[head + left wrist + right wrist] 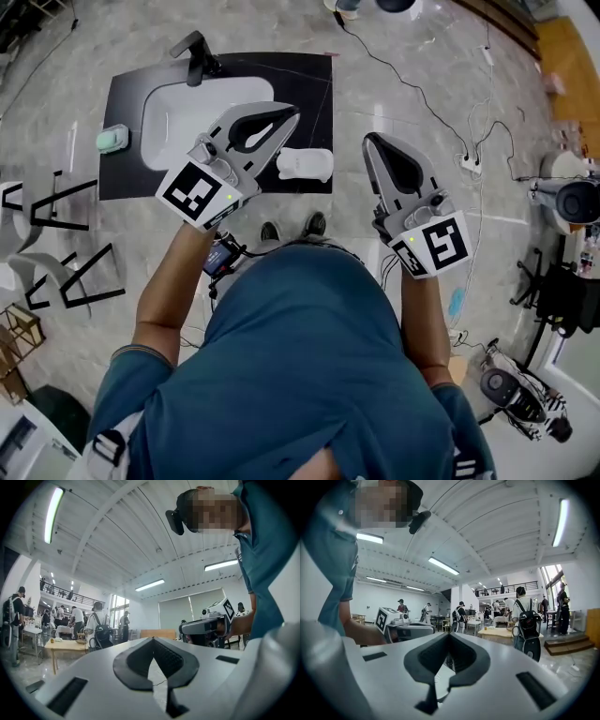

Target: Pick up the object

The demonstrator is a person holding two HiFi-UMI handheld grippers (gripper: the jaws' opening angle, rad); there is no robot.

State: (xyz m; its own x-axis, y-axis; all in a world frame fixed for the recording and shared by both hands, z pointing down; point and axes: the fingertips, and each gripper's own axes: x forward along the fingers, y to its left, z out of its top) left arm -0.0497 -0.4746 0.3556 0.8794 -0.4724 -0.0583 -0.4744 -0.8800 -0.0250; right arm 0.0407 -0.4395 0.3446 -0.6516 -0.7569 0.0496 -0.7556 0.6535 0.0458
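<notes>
- Down below the person, a black counter (127, 94) holds a white sink (173, 131), a dark faucet (195, 56) and a small green thing (112, 139) at the sink's left.
- The white object (305, 164) lies on the counter just right of the sink, untouched.
- The left claw (292, 112) is clenched on nothing, and in the head view it overlaps the sink's right end.
- The right claw (369, 141) is likewise clenched and empty, just beyond the counter's right edge.
</notes>
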